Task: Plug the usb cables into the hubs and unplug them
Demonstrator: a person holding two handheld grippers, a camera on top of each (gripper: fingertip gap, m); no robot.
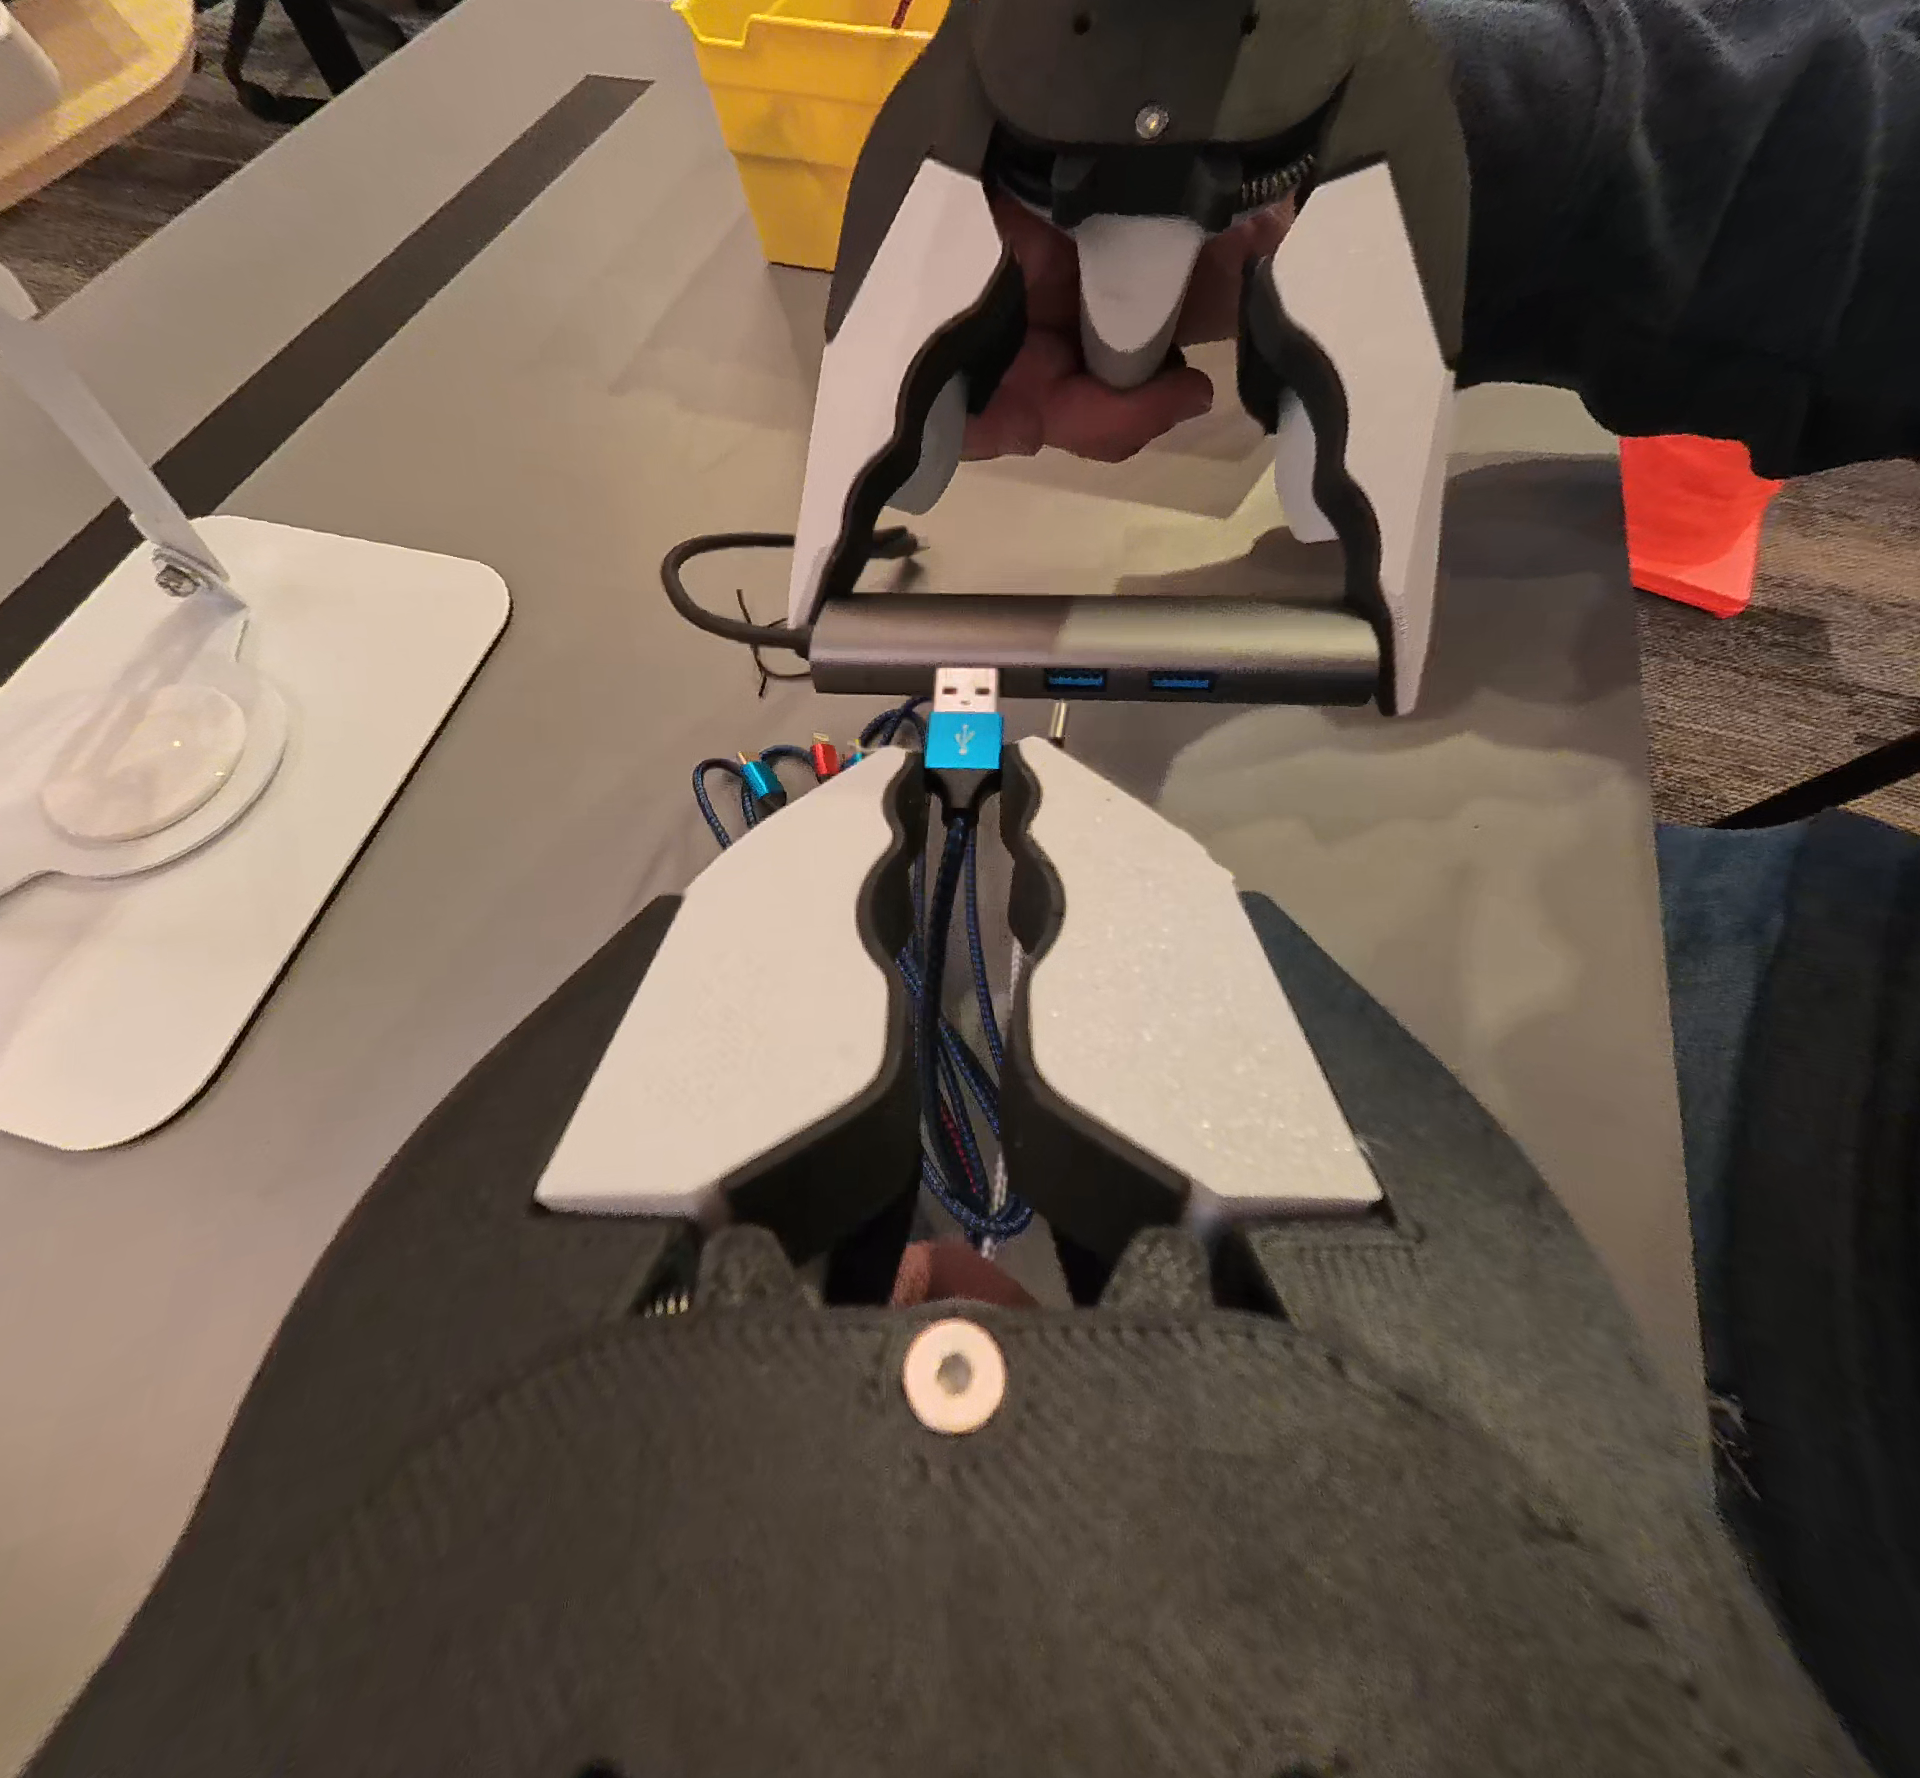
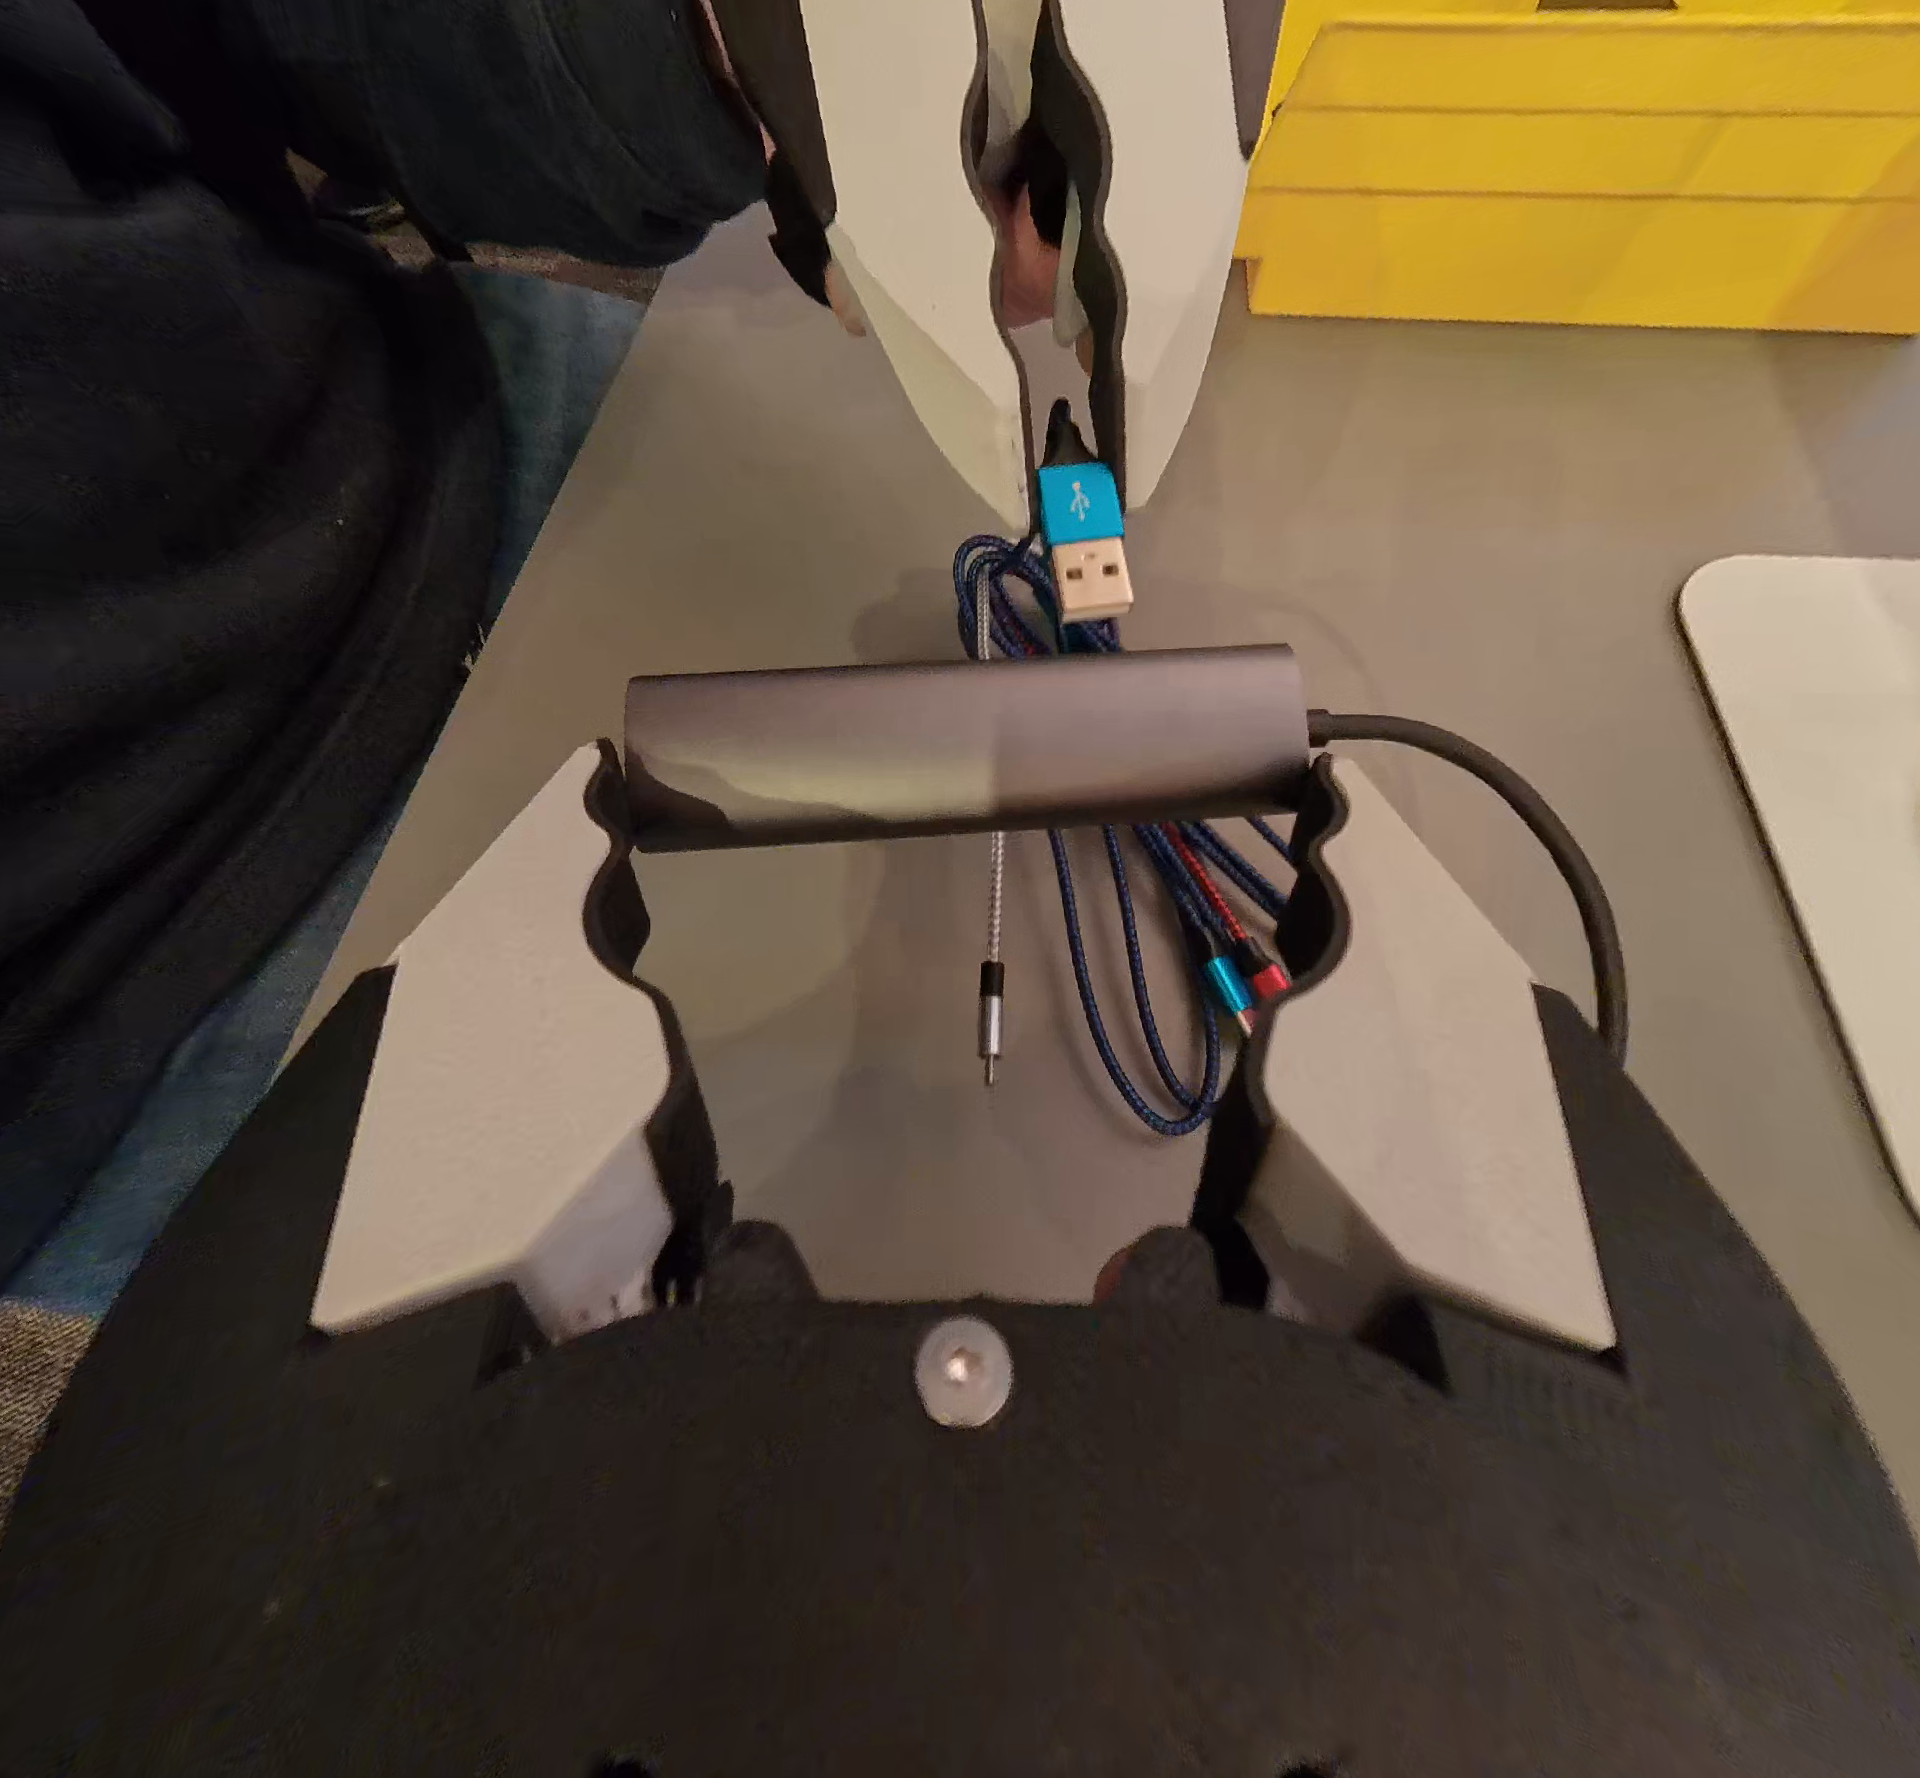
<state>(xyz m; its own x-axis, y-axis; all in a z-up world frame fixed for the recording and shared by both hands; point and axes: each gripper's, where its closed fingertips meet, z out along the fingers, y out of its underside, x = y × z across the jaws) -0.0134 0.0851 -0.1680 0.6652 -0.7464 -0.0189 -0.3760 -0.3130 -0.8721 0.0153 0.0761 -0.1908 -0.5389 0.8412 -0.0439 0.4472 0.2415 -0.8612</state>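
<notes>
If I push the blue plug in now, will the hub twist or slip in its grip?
Probably little twist: the right hand-held gripper clamps the grey hub at both ends. Its smooth rounded shell might slide back under a push. The blue USB plug, pinched by the left hand-held gripper, looks rigid; its braided cable hangs floppy.

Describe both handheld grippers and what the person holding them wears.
The left gripper and the right gripper look alike: black textured printed bodies, each with a silver screw, and two pale grey wedge fingers edged with wavy black pads. A spring shows at the right gripper's hinge. The person's sleeve is dark fabric.
</notes>
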